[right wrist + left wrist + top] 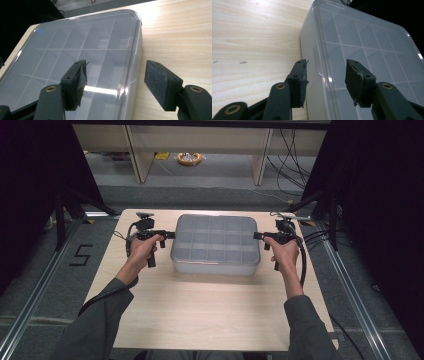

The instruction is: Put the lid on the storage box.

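Observation:
A clear plastic compartment box (216, 242) with its lid on lies at the far middle of the wooden table (200, 305); its cells look empty. My left gripper (172, 234) is at the box's left end. In the left gripper view its jaws (325, 80) stand apart, just short of the lid's edge and its latch tab (318, 62), with no pad pressing on it. My right gripper (256, 235) is at the box's right end. Its jaws (117, 80) are spread wide astride the box's (75, 50) rim, one over the lid and one outside the wall, clear of the plastic.
Bare tabletop lies in front of the box and beside both hands. Beyond the table's far edge are shelf legs (137, 155), a coil of something yellow (189, 158) and floor cables (292, 165). Black stands (62, 215) flank the table. A "5" (80, 255) marks the floor at left.

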{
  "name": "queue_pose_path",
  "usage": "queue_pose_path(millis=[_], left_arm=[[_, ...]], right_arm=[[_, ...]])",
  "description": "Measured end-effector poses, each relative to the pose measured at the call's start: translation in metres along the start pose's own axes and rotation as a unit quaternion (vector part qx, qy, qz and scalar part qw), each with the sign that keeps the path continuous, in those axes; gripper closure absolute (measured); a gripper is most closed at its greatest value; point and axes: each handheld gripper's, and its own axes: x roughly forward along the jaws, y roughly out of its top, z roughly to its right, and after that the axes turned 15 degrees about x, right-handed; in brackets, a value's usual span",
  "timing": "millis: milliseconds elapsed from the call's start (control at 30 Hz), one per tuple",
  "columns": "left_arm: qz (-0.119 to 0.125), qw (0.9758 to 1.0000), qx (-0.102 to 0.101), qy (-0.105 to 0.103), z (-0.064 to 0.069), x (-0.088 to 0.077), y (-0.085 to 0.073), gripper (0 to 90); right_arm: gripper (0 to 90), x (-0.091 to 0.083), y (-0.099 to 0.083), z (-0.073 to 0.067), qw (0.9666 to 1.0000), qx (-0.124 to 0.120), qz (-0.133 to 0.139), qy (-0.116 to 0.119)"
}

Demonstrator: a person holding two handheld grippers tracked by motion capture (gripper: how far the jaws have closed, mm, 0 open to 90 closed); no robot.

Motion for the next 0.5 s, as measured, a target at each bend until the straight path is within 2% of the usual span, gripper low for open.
queue_pose_path(millis=[33, 67, 100, 133, 167, 200, 233, 267, 500], left_arm=[[-0.001, 1.0, 0.005, -0.002, 0.001, -0.004, -0.001, 51.2], [0.001, 1.0, 0.007, -0.005, 0.002, -0.006, -0.002, 50.8], [0.001, 0.9999, 0.013, -0.007, 0.003, -0.008, -0.003, 50.2], [0.0, 0.9997, 0.021, -0.009, 0.004, -0.012, -0.005, 49.8], [0.005, 0.9997, 0.022, -0.01, 0.006, -0.014, -0.006, 49.4], [0.004, 0.9996, 0.027, -0.011, 0.006, -0.017, -0.007, 49.1], [0.004, 0.9995, 0.029, -0.011, 0.008, -0.019, -0.008, 48.7], [0.007, 0.9995, 0.029, -0.011, 0.009, -0.02, -0.009, 47.8], [0.012, 0.9986, 0.046, -0.022, 0.015, -0.034, -0.022, 44.7]], right_arm=[[35.1, -0.002, -0.002, -0.001, 1.0, 0.002, -0.003, -0.004], [35.0, -0.006, -0.005, -0.003, 0.9999, 0.007, -0.008, 0.004], [34.9, -0.009, -0.007, -0.006, 0.9994, 0.028, -0.02, 0.003], [34.9, -0.009, -0.007, -0.002, 0.9999, -0.009, -0.003, 0.013], [34.6, -0.012, -0.011, -0.008, 0.9996, 0.022, -0.013, 0.009], [34.6, -0.012, -0.011, -0.004, 0.9998, -0.012, -0.005, 0.015], [34.6, -0.014, -0.014, -0.007, 0.9999, 0.001, -0.007, 0.015], [34.6, -0.015, -0.015, -0.006, 0.9996, -0.015, -0.006, 0.025], [34.0, -0.023, -0.026, -0.013, 0.9989, -0.034, -0.005, 0.033]])
